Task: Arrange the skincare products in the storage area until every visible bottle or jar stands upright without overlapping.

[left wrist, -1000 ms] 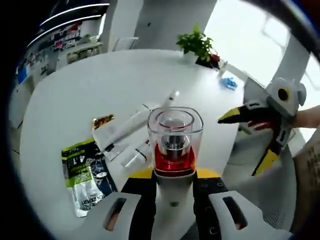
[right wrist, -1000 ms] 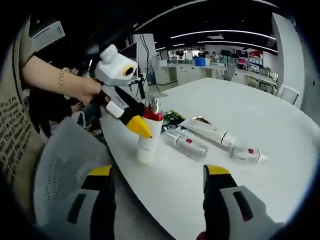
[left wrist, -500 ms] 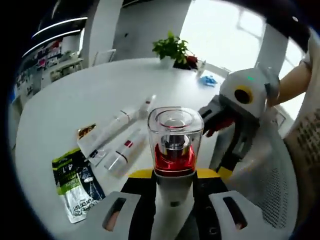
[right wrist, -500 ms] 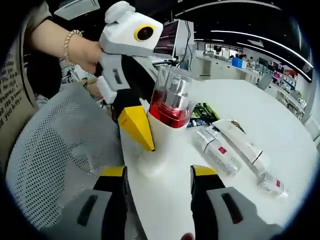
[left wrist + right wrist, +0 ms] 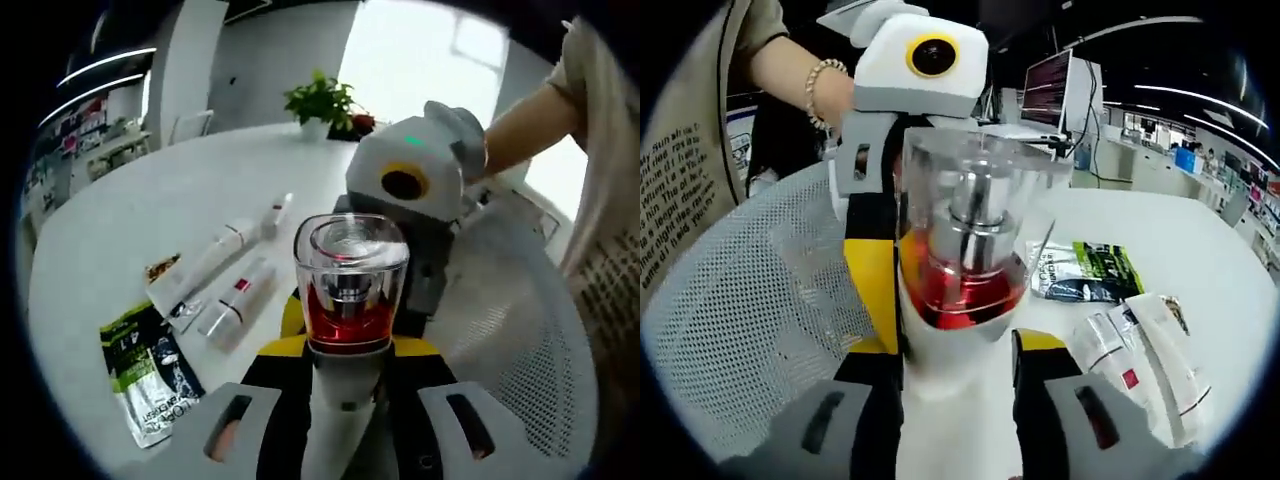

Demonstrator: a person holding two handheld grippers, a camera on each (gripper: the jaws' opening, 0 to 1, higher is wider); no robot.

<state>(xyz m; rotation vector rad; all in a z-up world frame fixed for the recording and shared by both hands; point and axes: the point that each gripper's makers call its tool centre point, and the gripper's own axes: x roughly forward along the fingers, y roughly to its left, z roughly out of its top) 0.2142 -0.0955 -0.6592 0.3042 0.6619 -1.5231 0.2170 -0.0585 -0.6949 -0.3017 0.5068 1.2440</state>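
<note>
The left gripper view looks from the table's (image 5: 120, 210) near edge across it toward a plant (image 5: 322, 98). The right gripper view faces back the other way. Both sit very near one shared bottle (image 5: 350, 290) (image 5: 965, 270).

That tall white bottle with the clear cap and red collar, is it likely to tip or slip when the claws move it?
The white bottle looks tall and narrow, so probably tippy once set down. Its body seems smooth and glossy, so it may slip between claw fingers. The clear cap looks like hard plastic, likely rigid.
</note>
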